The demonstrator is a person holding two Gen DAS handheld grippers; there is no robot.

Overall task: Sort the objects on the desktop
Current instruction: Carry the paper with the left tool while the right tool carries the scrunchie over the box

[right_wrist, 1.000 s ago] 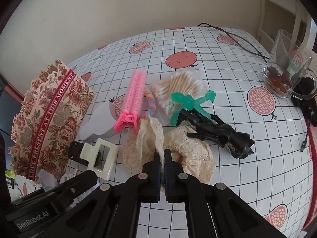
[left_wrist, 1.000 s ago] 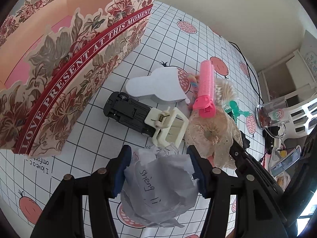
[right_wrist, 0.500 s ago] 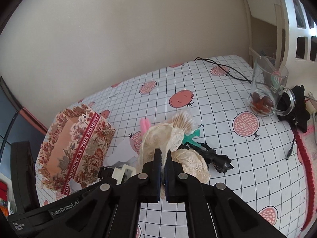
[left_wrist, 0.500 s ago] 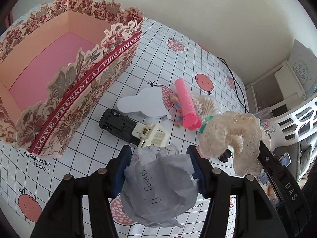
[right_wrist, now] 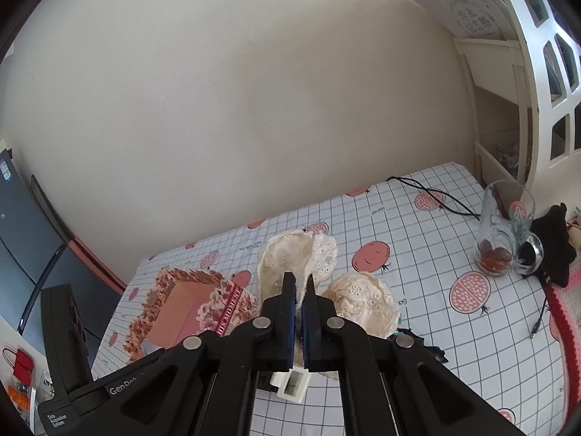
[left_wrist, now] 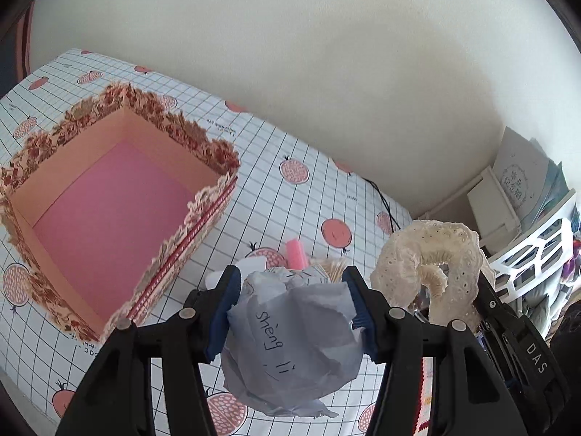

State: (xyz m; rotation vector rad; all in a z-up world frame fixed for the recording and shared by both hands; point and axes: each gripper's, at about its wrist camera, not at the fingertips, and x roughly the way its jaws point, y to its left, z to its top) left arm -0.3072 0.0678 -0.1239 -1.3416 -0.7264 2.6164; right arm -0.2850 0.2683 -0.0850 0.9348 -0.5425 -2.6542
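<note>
Crumpled matt paper ball [left_wrist: 294, 341]; perforated cream lace cloth [left_wrist: 432, 265].

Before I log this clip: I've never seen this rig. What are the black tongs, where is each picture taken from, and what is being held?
There is no robot here. A person holds a two-finger gripper in each hand, and each carries a wide-angle camera looking along its fingers, one picture per hand.

The left gripper is clamped on a crumpled paper ball with handwriting on it. The right gripper is shut on a cream lace scrunchie, which also shows from the left camera.

Below is a tablecloth with a grid and fruit print. On it stand an open floral box with nothing in it, a glass mug, a pink hair roller, a cream hair clip and a second lace scrunchie.
</note>
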